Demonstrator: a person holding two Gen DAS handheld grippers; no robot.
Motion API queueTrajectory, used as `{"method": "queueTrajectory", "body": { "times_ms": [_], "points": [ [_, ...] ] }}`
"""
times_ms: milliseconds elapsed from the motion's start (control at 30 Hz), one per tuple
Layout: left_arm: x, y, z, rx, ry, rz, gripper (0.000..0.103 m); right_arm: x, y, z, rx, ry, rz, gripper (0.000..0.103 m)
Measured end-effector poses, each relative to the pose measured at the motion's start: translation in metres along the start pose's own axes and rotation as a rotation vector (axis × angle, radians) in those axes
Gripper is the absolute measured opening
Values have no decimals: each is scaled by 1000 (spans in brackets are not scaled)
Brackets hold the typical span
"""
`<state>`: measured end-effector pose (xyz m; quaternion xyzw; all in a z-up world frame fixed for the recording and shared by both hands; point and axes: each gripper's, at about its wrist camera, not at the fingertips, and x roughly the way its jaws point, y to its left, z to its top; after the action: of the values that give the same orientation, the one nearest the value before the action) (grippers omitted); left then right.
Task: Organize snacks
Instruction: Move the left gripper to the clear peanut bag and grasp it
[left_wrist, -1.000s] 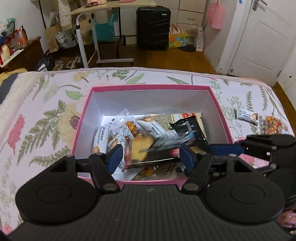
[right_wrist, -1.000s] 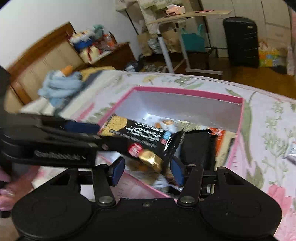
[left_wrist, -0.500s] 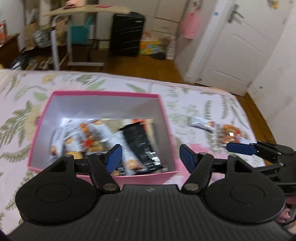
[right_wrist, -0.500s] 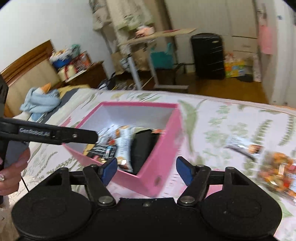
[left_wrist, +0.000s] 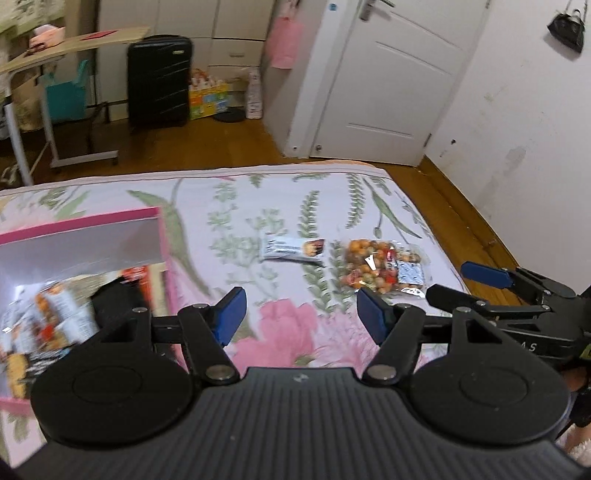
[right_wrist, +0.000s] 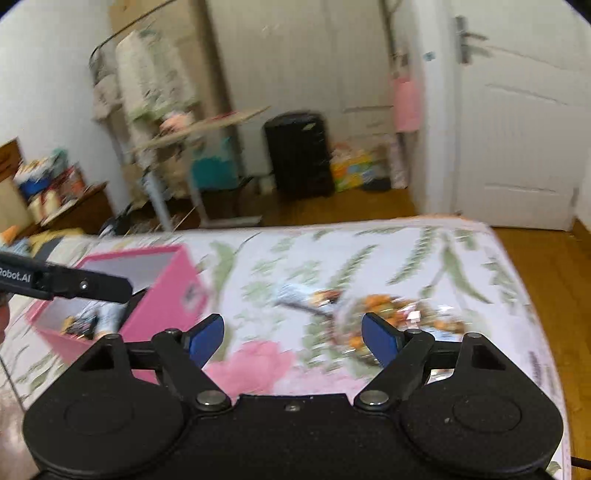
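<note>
Left gripper (left_wrist: 298, 314): jaws apart, empty. Right gripper (right_wrist: 293, 338): jaws opening, nothing between them. Pink box (left_wrist: 88, 225) on the floral bedspread (left_wrist: 236, 206) holds several snack packets (left_wrist: 55, 317). Clear bag of orange snacks (left_wrist: 380, 269) and small silver packet (left_wrist: 291, 249) lie ahead of both grippers, unobstructed, untouched.

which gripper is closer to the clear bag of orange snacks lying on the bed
Right. The right gripper, opening and empty, is just short of the snack bag. The left gripper, also empty, sits farther left, toward the pink box.
</note>
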<state>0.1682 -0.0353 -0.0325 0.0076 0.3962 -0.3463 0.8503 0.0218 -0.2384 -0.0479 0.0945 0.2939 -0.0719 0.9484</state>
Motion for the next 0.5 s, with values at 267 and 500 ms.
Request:
{"method": "queueTrajectory", "body": {
  "times_ms": [267, 500],
  "points": [
    [82, -14, 13, -88, -4, -44, 66, 42, -61, -31, 93, 53, -125, 85],
    [148, -31, 17, -134, 94, -87, 66, 74, -118, -53, 321, 75, -159, 86]
  ]
}}
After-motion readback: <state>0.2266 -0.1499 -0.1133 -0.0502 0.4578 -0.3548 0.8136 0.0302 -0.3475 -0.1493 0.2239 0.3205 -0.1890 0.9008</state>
